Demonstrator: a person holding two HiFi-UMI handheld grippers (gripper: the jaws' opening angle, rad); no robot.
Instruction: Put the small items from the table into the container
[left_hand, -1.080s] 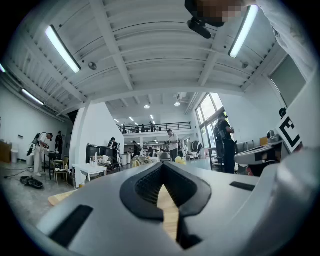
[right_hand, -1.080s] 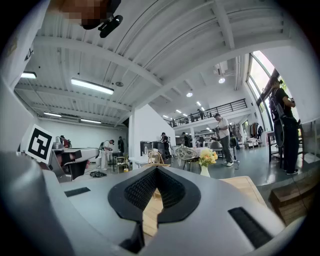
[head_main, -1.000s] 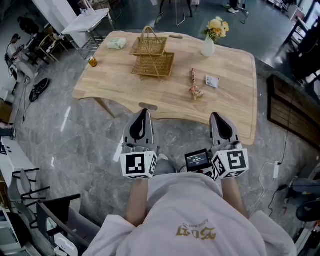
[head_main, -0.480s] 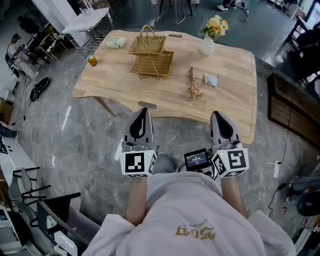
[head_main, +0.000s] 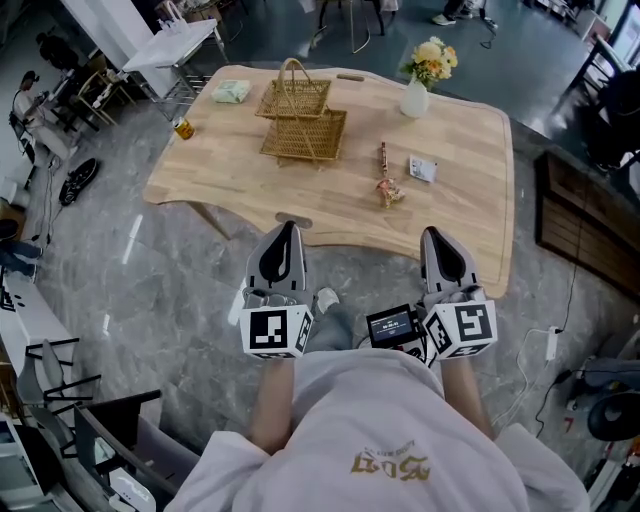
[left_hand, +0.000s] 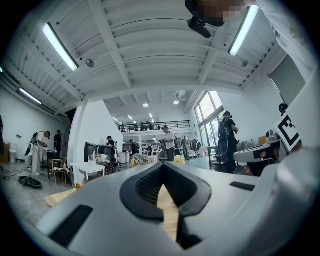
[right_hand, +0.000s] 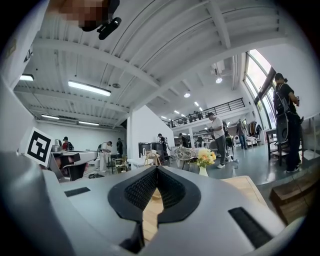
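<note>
On the wooden table (head_main: 220, 170) lie a thin dark stick (head_main: 383, 152), a small brown figure (head_main: 389, 190) and a white packet (head_main: 423, 168), all right of centre. The two-tier wicker basket (head_main: 303, 115) stands at the back middle. Both grippers hover over the floor, short of the table's near edge, close to the person's body. My left gripper (head_main: 284, 234) (left_hand: 163, 168) is shut with nothing in it. My right gripper (head_main: 437, 236) (right_hand: 157, 169) is shut and empty too. Both point level toward the table.
A white vase of flowers (head_main: 418, 85) (right_hand: 204, 161) stands at the table's far right. A pale green packet (head_main: 232, 91) lies at its far left corner. A small can (head_main: 184, 126) sits on the grey floor, left. People and furniture stand far behind.
Both grippers have kept their place and stayed shut. The table has slid slightly up and left in the head view, and a shoe now shows between the grippers.
</note>
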